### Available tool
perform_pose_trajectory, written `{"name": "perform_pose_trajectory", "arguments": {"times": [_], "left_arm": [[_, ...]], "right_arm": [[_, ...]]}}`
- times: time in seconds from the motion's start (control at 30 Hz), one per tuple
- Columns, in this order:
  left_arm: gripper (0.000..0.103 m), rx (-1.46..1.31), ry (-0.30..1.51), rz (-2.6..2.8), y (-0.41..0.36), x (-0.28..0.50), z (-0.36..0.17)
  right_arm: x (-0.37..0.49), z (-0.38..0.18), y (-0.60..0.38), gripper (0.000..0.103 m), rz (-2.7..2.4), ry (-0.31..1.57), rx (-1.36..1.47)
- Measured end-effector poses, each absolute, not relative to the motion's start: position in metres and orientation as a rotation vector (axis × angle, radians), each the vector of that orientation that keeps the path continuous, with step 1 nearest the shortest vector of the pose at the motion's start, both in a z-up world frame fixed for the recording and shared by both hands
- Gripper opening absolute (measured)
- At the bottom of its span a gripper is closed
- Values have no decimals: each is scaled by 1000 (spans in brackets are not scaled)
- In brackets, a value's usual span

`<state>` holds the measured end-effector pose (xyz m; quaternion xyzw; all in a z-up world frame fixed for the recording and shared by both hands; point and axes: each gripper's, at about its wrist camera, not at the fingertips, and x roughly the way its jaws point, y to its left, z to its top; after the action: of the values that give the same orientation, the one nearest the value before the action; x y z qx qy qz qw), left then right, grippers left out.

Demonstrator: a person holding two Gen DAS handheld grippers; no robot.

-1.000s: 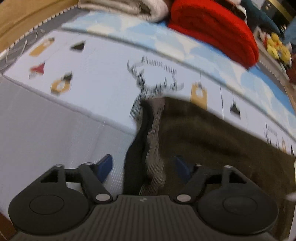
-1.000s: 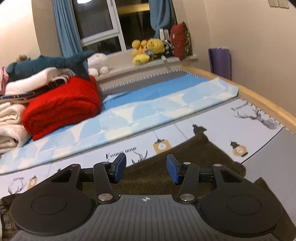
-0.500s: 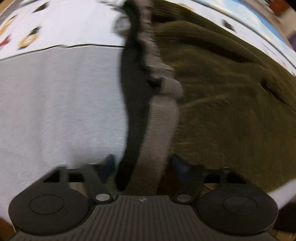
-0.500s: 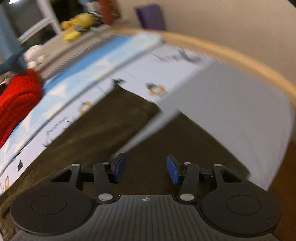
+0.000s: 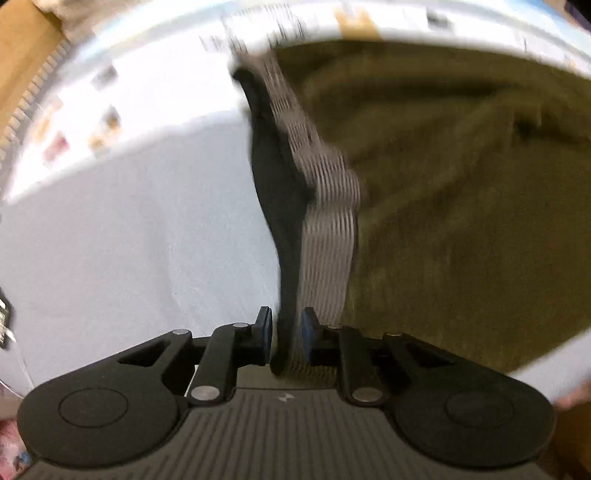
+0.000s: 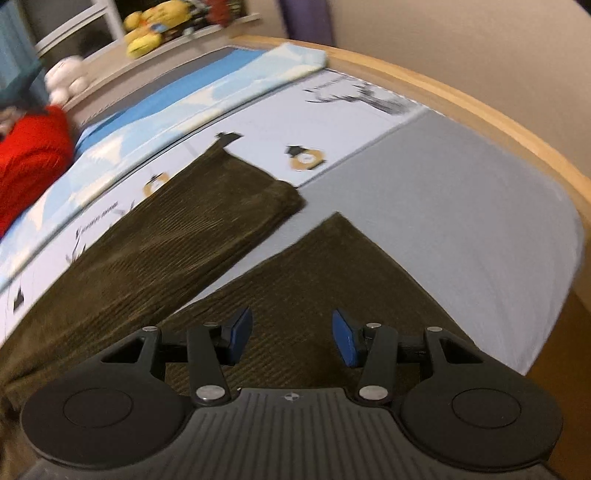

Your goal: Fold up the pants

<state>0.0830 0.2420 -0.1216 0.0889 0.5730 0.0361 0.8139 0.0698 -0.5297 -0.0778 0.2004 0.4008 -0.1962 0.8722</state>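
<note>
Olive-brown corduroy pants (image 5: 461, 206) lie on the bed. Their grey ribbed waistband (image 5: 325, 236) runs down the middle of the left wrist view. My left gripper (image 5: 286, 334) is shut on the waistband, which is pinched between the blue pads. In the right wrist view the two legs spread apart: the far leg (image 6: 177, 229) and the near leg (image 6: 325, 280). My right gripper (image 6: 291, 336) is open and empty, just above the near leg.
The bed sheet (image 6: 461, 192) is grey with a printed pale-blue band. A wooden bed rail (image 6: 480, 110) curves along the right. A red blanket (image 6: 29, 155) and plush toys (image 6: 147, 29) lie at the far side.
My left gripper has closed on the waistband. My right gripper has swung down toward the leg ends and stays open.
</note>
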Motion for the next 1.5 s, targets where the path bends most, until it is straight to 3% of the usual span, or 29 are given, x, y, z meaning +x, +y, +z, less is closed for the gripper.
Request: {"name": "perform_pose_trajectory", "arguments": {"times": [0.13,0.27,0.3,0.4,0.47,0.63,0.73,0.87,0.97,1.3,1.33,1.43,1.47,1.5], "left_arm": [[22,86,1160,-86,228,80,-110],[26,295,1407,-153,204,80,-168],[26,366,1375,-185,195,78,-166],[32,240,1272,-135,204,85,-137],[50,166,1189,-119,207,90,-121],[54,193,1101,-82,190,106,-111],[67,222,1040,-80,180,108,-106],[70,191,961,-66,176,113,-97],[82,163,929,-57,173,118,-91],[82,186,880,-51,153,141,-89],[75,170,882,-53,153,144,-90],[20,144,892,-78,144,155,-88],[10,146,886,-86,141,158,-88],[7,152,876,-96,137,161,-87]], "right_arm": [[79,-75,-515,51,-365,848,365],[85,-72,-503,51,-335,841,325],[86,-71,-501,51,-328,837,319],[88,-67,-493,51,-306,817,313],[91,-62,-487,51,-282,796,317],[100,-51,-470,51,-239,737,290],[108,-46,-457,51,-220,710,262],[117,-40,-440,51,-192,683,227],[122,-37,-428,51,-170,670,198],[138,-33,-410,51,-144,652,178],[140,-32,-409,51,-149,642,177],[148,-34,-405,51,-135,656,229],[150,-33,-401,51,-115,657,240],[151,-31,-397,50,-99,647,234]]}}
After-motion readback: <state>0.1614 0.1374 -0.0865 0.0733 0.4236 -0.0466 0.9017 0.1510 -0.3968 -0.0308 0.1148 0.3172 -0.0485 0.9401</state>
